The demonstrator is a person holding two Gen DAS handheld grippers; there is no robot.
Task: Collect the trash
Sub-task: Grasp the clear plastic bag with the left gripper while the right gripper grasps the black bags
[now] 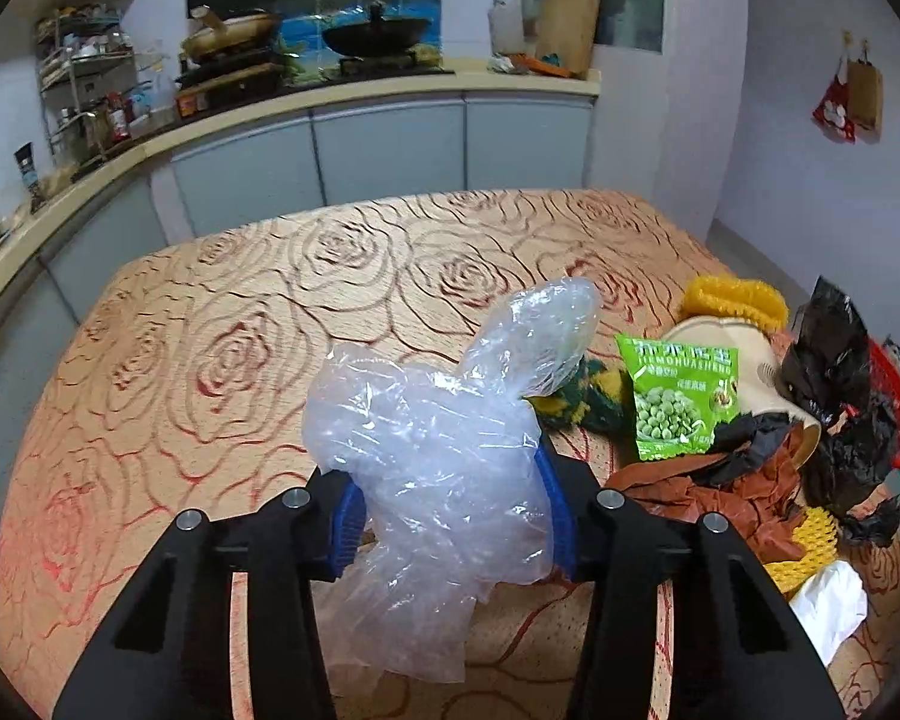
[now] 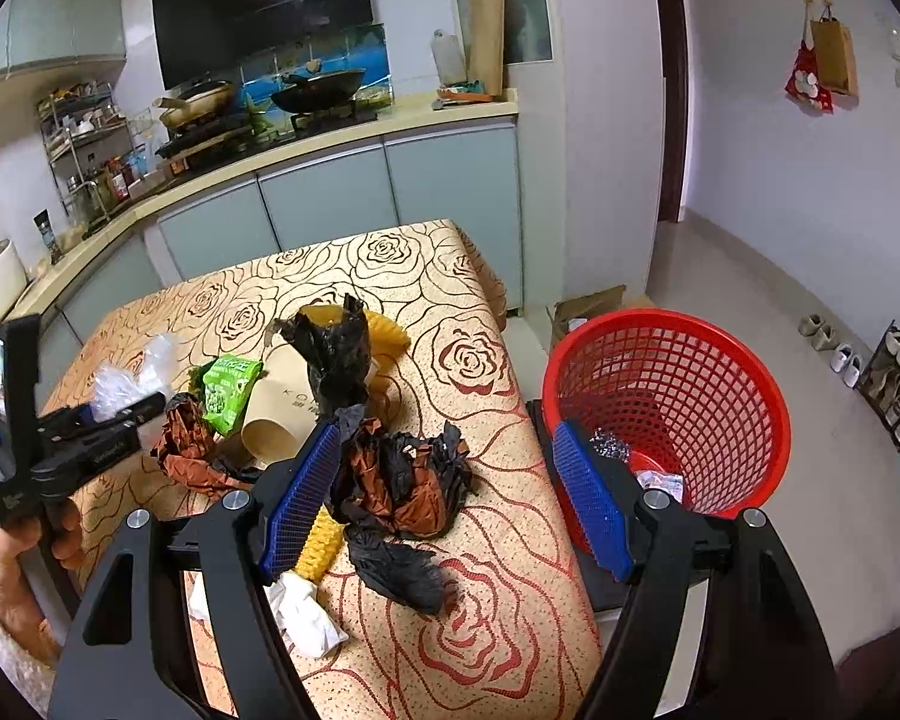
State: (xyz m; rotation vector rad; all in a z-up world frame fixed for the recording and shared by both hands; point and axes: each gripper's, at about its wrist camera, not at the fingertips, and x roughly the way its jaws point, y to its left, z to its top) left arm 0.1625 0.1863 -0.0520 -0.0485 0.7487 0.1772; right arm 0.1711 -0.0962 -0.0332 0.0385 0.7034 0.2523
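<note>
My left gripper [image 1: 450,510] is shut on a crumpled clear plastic bag [image 1: 444,438] and holds it above the table; it also shows at the left of the right wrist view [image 2: 120,414]. My right gripper [image 2: 444,498] is open and empty, above a black and brown crumpled wrapper [image 2: 402,480] near the table's right edge. A green pea snack packet [image 1: 678,396] [image 2: 228,384], a paper cup [image 2: 282,414], a black plastic bag [image 2: 336,354], yellow foam netting [image 2: 318,546] and a white tissue [image 2: 306,606] lie on the table. A red mesh basket [image 2: 678,384] stands beside the table.
The table has a rose-patterned cloth [image 1: 240,330]. The basket [image 1: 894,402] holds a few scraps and sits past the table's right edge. A kitchen counter [image 2: 330,138] with woks runs behind. A cardboard box [image 2: 588,306] is on the floor.
</note>
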